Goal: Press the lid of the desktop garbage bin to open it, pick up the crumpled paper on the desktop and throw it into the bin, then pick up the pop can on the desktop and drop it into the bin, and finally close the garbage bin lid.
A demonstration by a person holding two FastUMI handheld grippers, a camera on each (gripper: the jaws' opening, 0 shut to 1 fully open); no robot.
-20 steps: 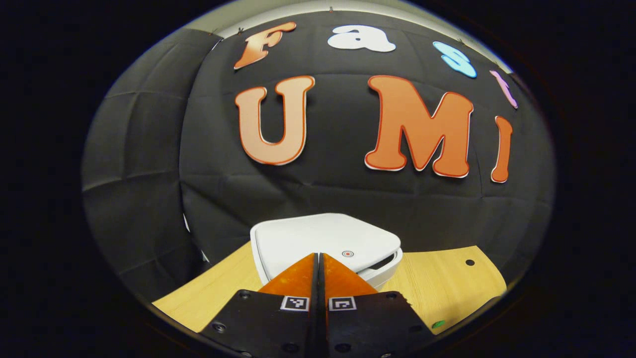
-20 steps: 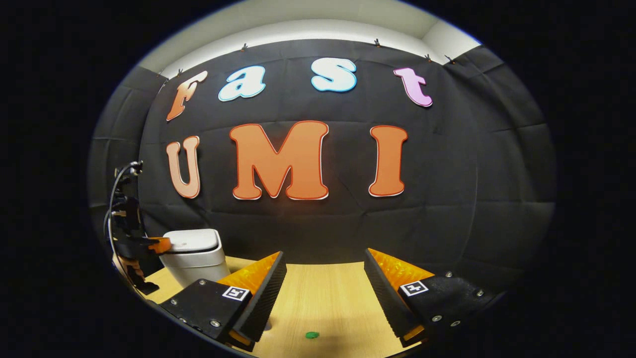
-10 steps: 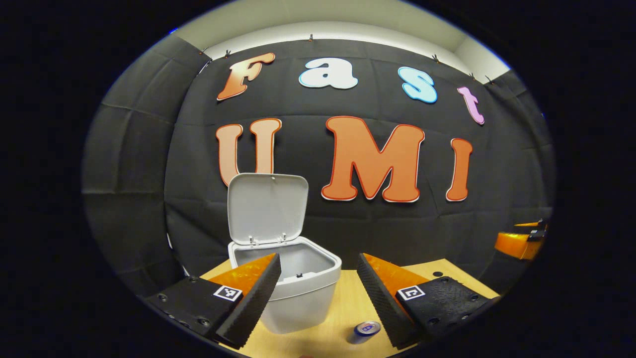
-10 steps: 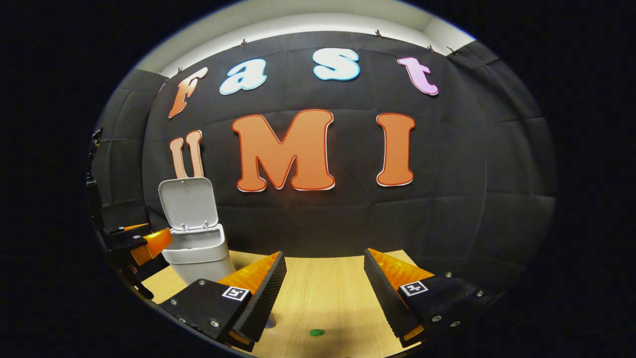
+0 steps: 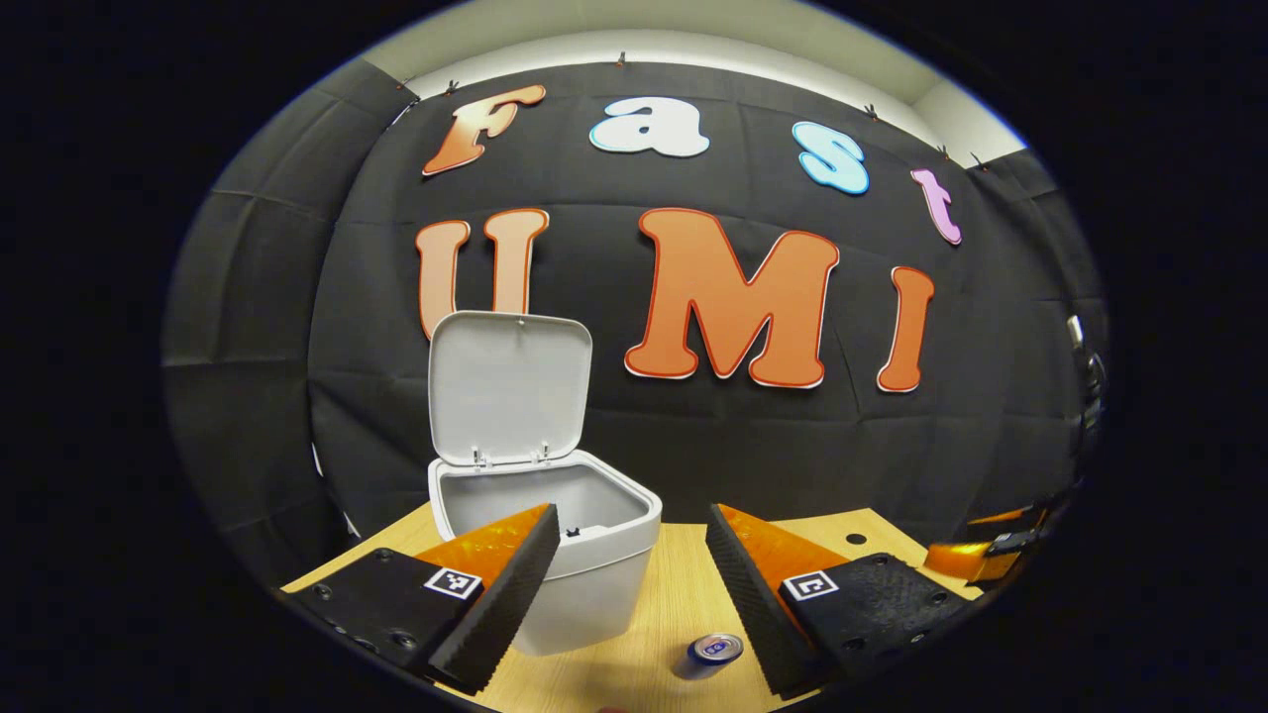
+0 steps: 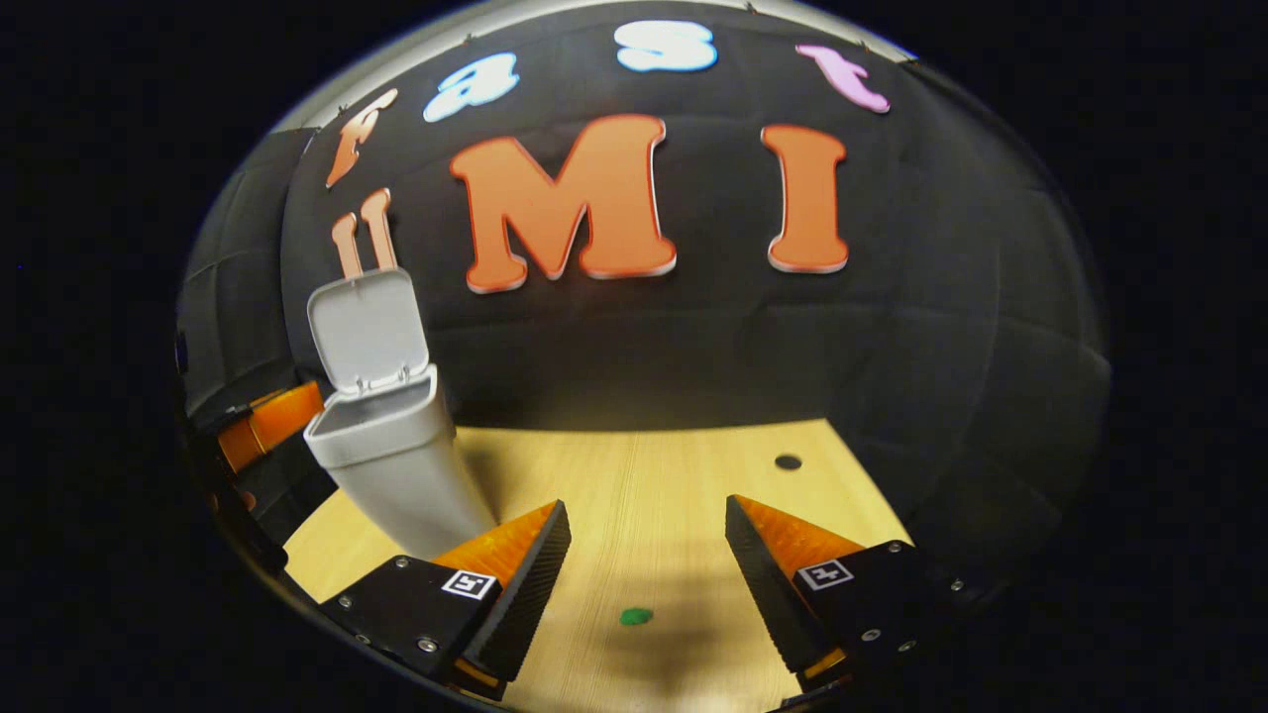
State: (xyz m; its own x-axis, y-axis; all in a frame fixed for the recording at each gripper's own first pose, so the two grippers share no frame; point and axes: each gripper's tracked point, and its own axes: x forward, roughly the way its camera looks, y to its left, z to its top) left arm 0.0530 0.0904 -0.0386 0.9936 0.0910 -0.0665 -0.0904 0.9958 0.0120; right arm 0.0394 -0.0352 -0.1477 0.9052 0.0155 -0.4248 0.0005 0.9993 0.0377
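Left gripper view: wide-open, empty left gripper point(image 5: 631, 515) faces the open-lidded bin point(image 5: 555, 555), probably not touching.

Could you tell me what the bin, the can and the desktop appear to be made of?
Bin: likely matte white-grey plastic, smooth moulded walls and hinged lid. Can: probably metal, shiny top. Desktop: pale wood or wood-look laminate, visible grain.

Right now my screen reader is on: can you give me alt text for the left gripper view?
A pale desktop bin stands on the wooden desk with its lid upright and open. The left tongs are open in front of it, one finger overlapping the bin. A pop can stands on the desk between the fingers, near the right-hand one.
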